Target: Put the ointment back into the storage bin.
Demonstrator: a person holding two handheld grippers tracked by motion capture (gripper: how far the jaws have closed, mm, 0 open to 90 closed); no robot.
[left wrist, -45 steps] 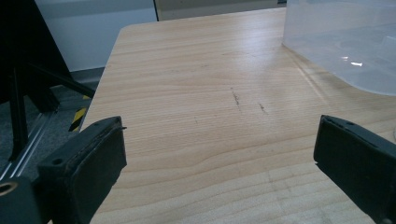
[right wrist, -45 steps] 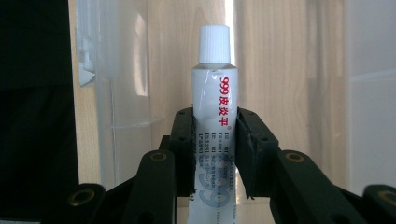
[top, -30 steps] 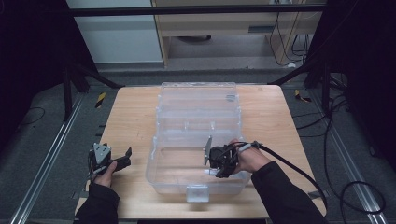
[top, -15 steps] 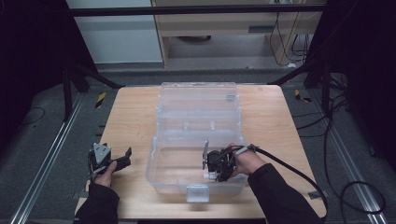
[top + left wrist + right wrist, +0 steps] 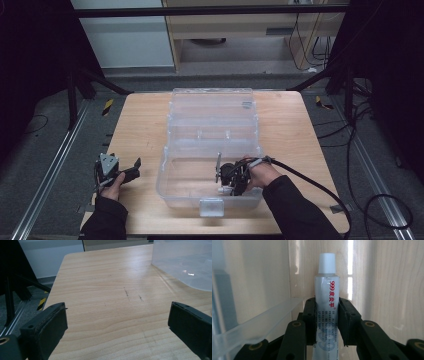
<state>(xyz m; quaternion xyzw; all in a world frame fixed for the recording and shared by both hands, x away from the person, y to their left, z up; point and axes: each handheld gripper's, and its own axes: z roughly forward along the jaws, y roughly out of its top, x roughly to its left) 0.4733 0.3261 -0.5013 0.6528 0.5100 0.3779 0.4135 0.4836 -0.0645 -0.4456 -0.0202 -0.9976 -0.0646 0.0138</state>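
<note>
Right gripper view: my right gripper [image 5: 327,322] clamps a smooth white ointment tube [image 5: 326,302], ribbed cap at 12 o'clock.
Box: clear plastic organizer box [image 5: 210,150].
Left gripper [image 5: 117,327]: jaws wide over wooden table [image 5: 105,300].

Jaws of the gripper [image 5: 327,322] clamped on a white tube [image 5: 326,302] with red print, cap pointing away, inside a clear box [image 5: 254,325] over wood.
</note>
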